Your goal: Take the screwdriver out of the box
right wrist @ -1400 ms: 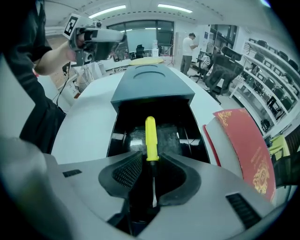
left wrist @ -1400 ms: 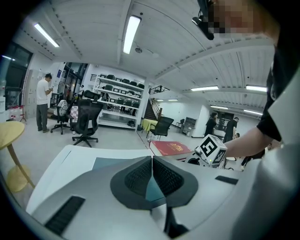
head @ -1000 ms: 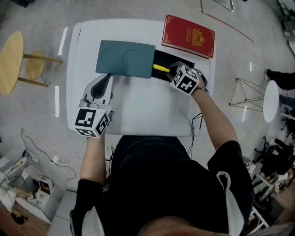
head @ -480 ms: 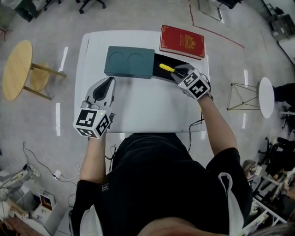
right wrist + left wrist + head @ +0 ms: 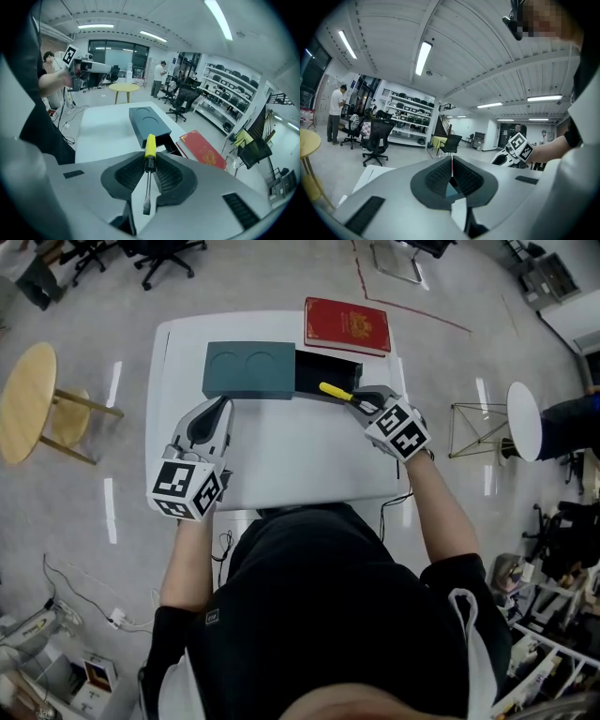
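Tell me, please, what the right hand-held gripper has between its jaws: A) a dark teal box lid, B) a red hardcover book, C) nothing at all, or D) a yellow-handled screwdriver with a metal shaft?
D: in the right gripper view, the right hand-held gripper is shut on the yellow-handled screwdriver, its pads pressing on the black collar below the handle.

White table point(image 5: 291, 457) bears teal box point(image 5: 248, 369), red book point(image 5: 347, 324).
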### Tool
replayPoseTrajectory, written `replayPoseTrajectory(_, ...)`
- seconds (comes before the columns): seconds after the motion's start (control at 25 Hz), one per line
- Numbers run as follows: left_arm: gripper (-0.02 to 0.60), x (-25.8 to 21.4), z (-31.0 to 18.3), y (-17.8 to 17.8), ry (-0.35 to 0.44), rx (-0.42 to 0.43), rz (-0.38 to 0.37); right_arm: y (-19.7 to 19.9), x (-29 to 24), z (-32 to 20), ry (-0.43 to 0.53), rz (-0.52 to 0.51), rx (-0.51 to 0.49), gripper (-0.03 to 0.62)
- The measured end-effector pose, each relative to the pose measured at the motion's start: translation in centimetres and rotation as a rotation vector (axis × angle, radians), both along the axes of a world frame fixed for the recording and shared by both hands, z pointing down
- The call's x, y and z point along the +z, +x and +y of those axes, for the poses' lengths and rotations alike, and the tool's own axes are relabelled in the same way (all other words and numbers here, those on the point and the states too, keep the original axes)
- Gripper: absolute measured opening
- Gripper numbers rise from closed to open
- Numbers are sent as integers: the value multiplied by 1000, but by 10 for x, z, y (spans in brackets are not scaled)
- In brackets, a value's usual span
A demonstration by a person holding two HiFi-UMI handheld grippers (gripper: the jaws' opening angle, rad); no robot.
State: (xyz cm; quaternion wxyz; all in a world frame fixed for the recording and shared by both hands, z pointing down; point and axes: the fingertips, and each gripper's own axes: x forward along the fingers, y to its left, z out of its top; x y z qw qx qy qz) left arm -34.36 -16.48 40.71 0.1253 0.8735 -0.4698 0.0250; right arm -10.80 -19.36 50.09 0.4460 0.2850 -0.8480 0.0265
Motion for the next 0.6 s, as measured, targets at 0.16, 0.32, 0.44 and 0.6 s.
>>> replayPoseTrajectory(0.16, 21, -6, 5, 9, 7, 0, -5, 2, -30, 11, 49, -58, -6, 86)
replayPoseTrajectory(0.32, 21, -10, 7, 27, 3, -6, -21, 10, -68, 20, 120, -136, -29, 86)
replayPoseTrajectory(0.44, 21, -21, 14, 48, 16, -23, -35, 25, -97, 33, 158, -213, -44, 86)
replayPoseTrajectory(0.6, 21, -35, 28, 81, 29, -56, -46, 56, -128, 51, 187, -323, -60, 86)
